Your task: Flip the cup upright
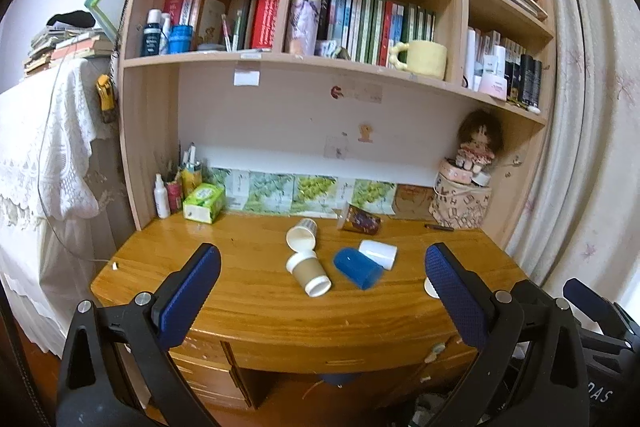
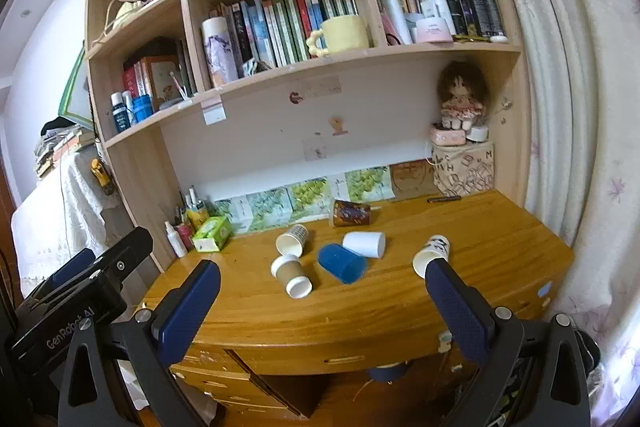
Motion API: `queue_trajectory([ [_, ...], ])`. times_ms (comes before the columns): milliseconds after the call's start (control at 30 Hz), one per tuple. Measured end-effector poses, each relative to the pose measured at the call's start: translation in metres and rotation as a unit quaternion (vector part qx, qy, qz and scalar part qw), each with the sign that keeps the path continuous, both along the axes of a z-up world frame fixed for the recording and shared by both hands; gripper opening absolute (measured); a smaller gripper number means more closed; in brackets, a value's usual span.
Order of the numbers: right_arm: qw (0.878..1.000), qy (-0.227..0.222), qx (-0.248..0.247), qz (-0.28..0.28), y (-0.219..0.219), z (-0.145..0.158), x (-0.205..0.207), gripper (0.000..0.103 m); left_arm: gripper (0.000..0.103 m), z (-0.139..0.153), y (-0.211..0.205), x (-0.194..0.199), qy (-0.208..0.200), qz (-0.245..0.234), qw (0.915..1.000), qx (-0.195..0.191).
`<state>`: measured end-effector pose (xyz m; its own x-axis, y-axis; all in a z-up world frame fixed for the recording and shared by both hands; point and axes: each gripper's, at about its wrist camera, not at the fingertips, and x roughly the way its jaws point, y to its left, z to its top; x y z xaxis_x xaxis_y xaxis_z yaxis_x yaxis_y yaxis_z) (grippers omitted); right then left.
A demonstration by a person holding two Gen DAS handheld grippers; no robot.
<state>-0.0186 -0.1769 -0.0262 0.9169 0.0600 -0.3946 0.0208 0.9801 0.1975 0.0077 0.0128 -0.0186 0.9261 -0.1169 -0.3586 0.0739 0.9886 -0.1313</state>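
Several cups lie on their sides on the wooden desk [image 1: 256, 307]: a brown paper cup [image 1: 308, 273] [image 2: 291, 275], a blue plastic cup [image 1: 357, 267] [image 2: 342, 262], a white cup [image 1: 378, 253] [image 2: 365, 243], a striped paper cup [image 1: 301, 233] [image 2: 292, 240], a dark patterned cup [image 1: 359, 219] [image 2: 351, 213] and a printed cup [image 2: 432, 253] at the right. My left gripper [image 1: 322, 263] is open, held back before the desk's front edge. My right gripper [image 2: 322, 279] is open too, equally far back and empty.
A green tissue box [image 1: 204, 202], bottles and pens stand at the desk's back left. A patterned box with a doll [image 1: 478, 143] stands at the back right. Bookshelves hang above. A curtain [image 2: 580, 107] hangs at the right. Drawers sit below the desk front.
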Motion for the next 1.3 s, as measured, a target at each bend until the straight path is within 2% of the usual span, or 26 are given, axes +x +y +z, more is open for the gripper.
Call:
queue_trajectory([
  [367, 0.998, 0.044, 0.007, -0.038, -0.014, -0.012, -0.007, 0.103, 0.102, -0.01, -0.02, 0.012, 0.042, -0.043, 0.9982, 0.004],
  [633, 0.996, 0.068, 0.019, -0.052, -0.026, -0.021, 0.006, 0.103, 0.102, -0.016, -0.034, 0.035, 0.066, -0.044, 0.9968, 0.014],
  [933, 0.995, 0.092, 0.035, -0.031, -0.042, -0.029, 0.051, 0.103, 0.101, -0.017, -0.047, 0.08, 0.085, -0.02, 0.9959, 0.026],
  [1300, 0.991, 0.124, 0.053, 0.021, -0.059, -0.035, 0.144, 0.103, 0.101, -0.016, -0.061, 0.154, 0.106, 0.021, 0.9931, 0.046],
])
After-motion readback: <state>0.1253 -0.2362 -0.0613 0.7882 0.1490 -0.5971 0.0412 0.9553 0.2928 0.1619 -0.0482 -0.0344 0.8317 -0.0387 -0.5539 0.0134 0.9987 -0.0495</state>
